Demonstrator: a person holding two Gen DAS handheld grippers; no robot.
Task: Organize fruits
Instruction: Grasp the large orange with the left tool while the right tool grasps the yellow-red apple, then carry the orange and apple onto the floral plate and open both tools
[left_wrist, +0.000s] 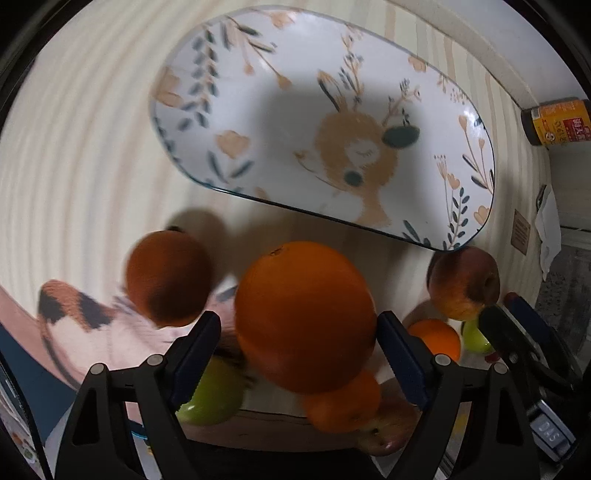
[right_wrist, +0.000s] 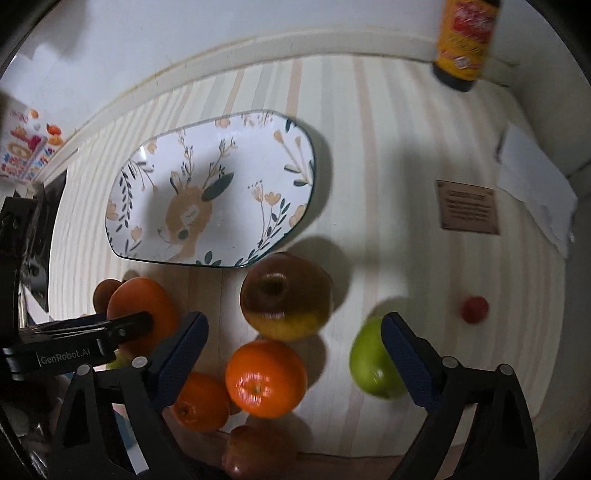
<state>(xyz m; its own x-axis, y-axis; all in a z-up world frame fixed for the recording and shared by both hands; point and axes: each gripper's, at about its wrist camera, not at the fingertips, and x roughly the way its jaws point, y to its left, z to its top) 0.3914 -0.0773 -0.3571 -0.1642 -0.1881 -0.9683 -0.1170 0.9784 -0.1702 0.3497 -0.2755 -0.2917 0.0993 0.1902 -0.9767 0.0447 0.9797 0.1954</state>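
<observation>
My left gripper (left_wrist: 299, 325) is shut on a large orange (left_wrist: 304, 317) and holds it above the table, short of the oval deer-print plate (left_wrist: 258, 110). A dark orange fruit (left_wrist: 168, 277) lies to its left, a green apple (left_wrist: 210, 391) and a small orange (left_wrist: 343, 402) below it, a red apple (left_wrist: 463, 282) to the right. My right gripper (right_wrist: 291, 339) is open above an orange (right_wrist: 266, 378) and a red-yellow apple (right_wrist: 286, 295). A green apple (right_wrist: 375, 360) touches its right finger. The plate (right_wrist: 236, 155) lies beyond and holds no fruit. The left gripper's held orange (right_wrist: 142, 314) shows at left.
A dark sauce bottle (right_wrist: 463, 40) stands at the back right by the wall. A brown card (right_wrist: 469, 206) and white paper (right_wrist: 535, 184) lie at right. A small red fruit (right_wrist: 474, 309) sits alone at right. A patterned cloth (left_wrist: 74, 314) lies at left. The table's front edge (right_wrist: 332, 461) is close below.
</observation>
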